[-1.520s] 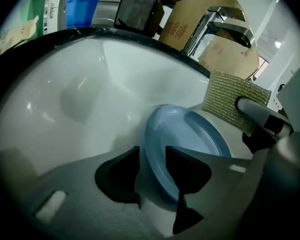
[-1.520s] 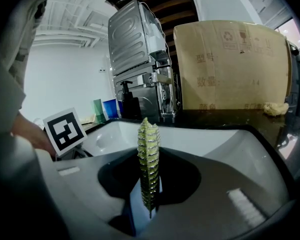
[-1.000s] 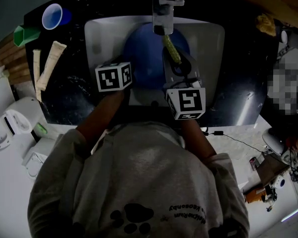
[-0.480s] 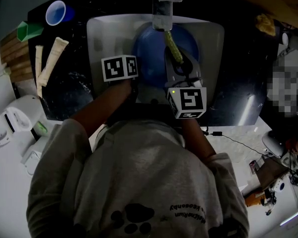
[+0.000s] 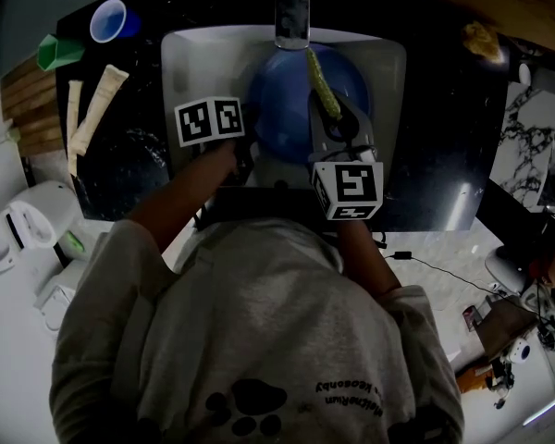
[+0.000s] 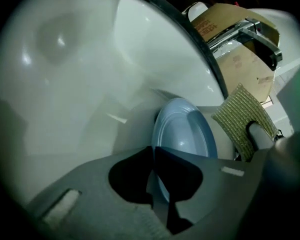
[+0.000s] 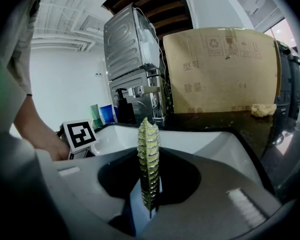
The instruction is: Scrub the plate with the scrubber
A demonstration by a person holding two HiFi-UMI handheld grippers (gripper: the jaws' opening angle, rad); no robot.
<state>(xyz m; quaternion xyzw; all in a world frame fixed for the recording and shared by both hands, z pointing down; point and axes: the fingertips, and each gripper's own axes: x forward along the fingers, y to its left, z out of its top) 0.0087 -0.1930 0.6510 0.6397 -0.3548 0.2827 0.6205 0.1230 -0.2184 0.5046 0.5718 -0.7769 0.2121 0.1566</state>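
A blue plate [image 5: 291, 109] stands tilted in the white sink [image 5: 199, 58]. In the left gripper view the plate [image 6: 187, 136] leans on edge, its near rim running down between the jaws. My left gripper [image 6: 153, 153] has just been closing and is shut on that rim; in the head view it [image 5: 246, 158] sits at the plate's left edge. My right gripper [image 5: 338, 126] is shut on a yellow-green scrubber [image 5: 321, 86], which lies over the plate's right half. In the right gripper view the scrubber [image 7: 148, 164] stands upright, edge-on, in the gripper [image 7: 150, 204].
A faucet [image 5: 293, 12] overhangs the back of the sink. A blue cup [image 5: 108, 21], a green cup [image 5: 55, 55] and two beige sticks [image 5: 97, 109] lie on the dark counter at left. A yellow sponge [image 5: 481, 35] sits far right. A cardboard box [image 7: 220, 69] stands behind.
The left gripper has moved in to the plate's left edge, rolled a little, and closed on the rim. The right gripper and the scrubber have stayed put.
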